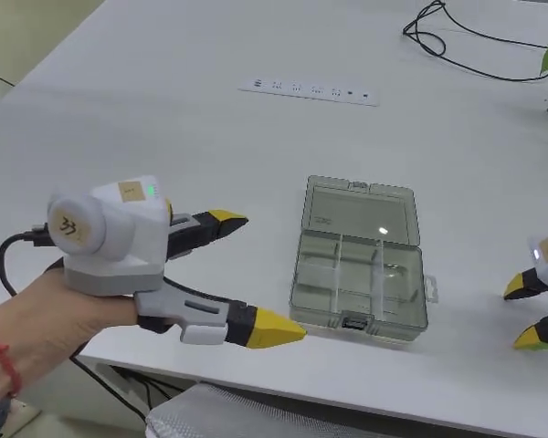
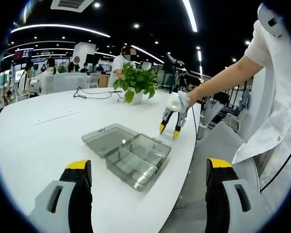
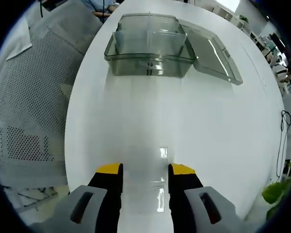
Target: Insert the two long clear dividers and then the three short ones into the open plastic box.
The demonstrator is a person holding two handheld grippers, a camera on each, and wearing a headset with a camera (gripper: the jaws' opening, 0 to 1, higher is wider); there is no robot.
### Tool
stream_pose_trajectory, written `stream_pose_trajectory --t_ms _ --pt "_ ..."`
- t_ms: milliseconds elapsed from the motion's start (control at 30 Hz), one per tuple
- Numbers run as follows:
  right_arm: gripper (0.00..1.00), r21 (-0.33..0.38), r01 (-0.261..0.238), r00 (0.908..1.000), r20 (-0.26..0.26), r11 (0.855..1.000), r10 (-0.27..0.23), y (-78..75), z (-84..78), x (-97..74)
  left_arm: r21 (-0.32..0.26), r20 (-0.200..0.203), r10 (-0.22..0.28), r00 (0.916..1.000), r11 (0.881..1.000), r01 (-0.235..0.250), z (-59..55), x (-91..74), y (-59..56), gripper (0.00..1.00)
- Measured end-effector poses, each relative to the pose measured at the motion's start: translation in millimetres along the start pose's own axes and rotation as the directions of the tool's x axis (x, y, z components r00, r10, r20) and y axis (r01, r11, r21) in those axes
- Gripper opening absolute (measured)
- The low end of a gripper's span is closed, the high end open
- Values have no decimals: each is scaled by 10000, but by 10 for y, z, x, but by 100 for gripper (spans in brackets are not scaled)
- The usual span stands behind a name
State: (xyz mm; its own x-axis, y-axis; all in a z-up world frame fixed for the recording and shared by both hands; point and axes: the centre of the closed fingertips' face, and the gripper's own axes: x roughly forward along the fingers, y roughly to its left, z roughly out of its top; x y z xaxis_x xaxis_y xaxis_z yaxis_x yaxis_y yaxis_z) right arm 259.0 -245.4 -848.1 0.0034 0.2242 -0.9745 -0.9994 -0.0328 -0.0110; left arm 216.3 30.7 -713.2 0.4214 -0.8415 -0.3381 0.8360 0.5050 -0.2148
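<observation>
The clear plastic box (image 1: 301,274) lies open on the white table, its lid (image 1: 361,212) folded back flat behind it. Clear dividers (image 1: 336,269) stand inside; I cannot tell how many. My left gripper (image 1: 254,274) hovers to the left of the box, jaws wide open and empty. From the left gripper view, the box (image 2: 136,155) sits just ahead between the jaws of that gripper (image 2: 149,167). My right gripper (image 1: 526,314) is off to the box's right, open and holding nothing. The right gripper view puts the box (image 3: 150,46) far ahead of the open right gripper (image 3: 145,170).
A white power strip (image 1: 310,91) and a black cable (image 1: 457,46) lie at the back of the table. A potted plant (image 2: 136,85) stands beyond the box. A mesh chair (image 3: 29,97) sits by the table's near edge. People stand in the background.
</observation>
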Motion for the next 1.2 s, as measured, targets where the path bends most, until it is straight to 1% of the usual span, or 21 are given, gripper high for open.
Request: stream_pose_trajectory --t_ms 67,300,467,600,700,833,867,967,1000,1100,1200 --pt "33 -62 0 10000 -26 10000 0 1 -1 -3 30 -12 -3 10000 10000 3 -1 -1 1 100" --pt "33 -32 34 9999 -97 10000 -34 -1 -8 -6 10 76 -17 10000 10000 16 17 5 0 100" --pt "33 52 225 9997 -130 9997 -224 -6 -11 -16 7 89 -57 9999 10000 57 26 18 -1 100" --pt "33 169 403 9991 133 9990 -405 16 55 -80 20 131 -95 9999 10000 94 48 31 -9 100" --pt "33 312 623 9972 390 9976 -635 10 125 -158 94 145 -108 9998 9999 107 65 48 -13 100" --pt "33 380 1025 9916 748 9940 -1051 -9 252 -295 68 260 -158 9995 9999 157 119 85 -17 100" --pt "33 446 1153 9886 922 9923 -1190 -11 311 -346 91 287 -196 9994 9998 194 143 105 -23 100" --pt "33 450 1396 9828 1158 9892 -1440 -41 368 -367 142 323 -339 9989 9993 335 193 154 -50 100" --pt "33 483 1539 9786 1305 9869 -1590 -29 450 -449 200 353 -409 9985 9990 402 228 190 -65 100" --pt "33 542 1780 9702 1573 9825 -1844 -7 588 -592 211 445 -549 9975 9983 540 292 250 -92 99" --pt "33 504 2026 9629 1718 9780 -2083 18 698 -719 163 528 -670 9964 9977 662 355 304 -128 99"
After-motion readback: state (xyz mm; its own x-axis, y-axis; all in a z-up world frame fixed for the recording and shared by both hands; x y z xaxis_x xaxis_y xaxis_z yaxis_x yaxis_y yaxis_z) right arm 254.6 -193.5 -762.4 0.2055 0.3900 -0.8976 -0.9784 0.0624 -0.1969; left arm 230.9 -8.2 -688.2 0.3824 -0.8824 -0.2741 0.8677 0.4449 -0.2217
